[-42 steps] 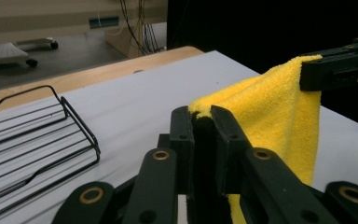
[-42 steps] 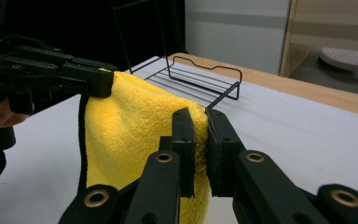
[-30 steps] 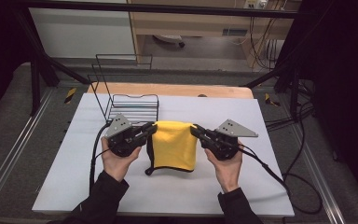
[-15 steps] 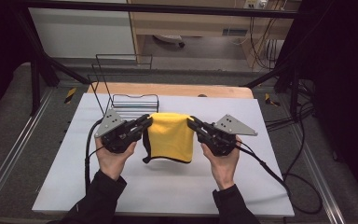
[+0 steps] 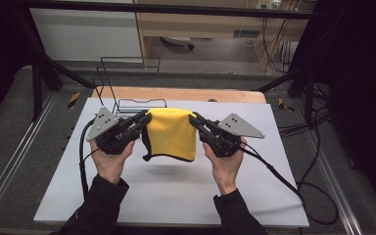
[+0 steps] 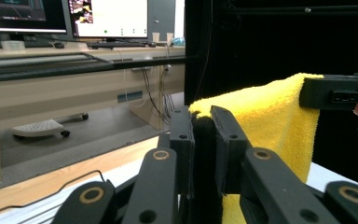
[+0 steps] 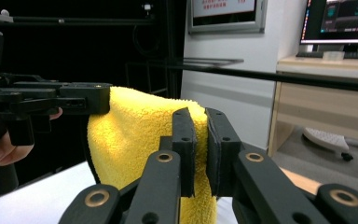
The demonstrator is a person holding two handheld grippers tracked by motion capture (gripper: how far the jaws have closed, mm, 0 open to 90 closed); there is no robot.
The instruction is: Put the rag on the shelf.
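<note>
Yellow cloth (image 5: 171, 132) hangs clear above the white table (image 5: 176, 196), just off centre toward twelve o'clock; left gripper (image 5: 141, 120) and right gripper (image 5: 196, 121) each pinch a top corner. Best hold both level, the top edge taut

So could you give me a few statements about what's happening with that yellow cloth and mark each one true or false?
1. The left tool and the right tool each pinch a top corner of the yellow cloth. True.
2. The cloth lies flat on the white table. False: it hangs in the air between the tools, with its shadow on the table below.
3. A black wire rack stands at the far side of the table. True.
4. The cloth is draped over the wire rack. False: the cloth is apart from it, nearer the person.
5. The cloth has a dark edge. True.
</note>
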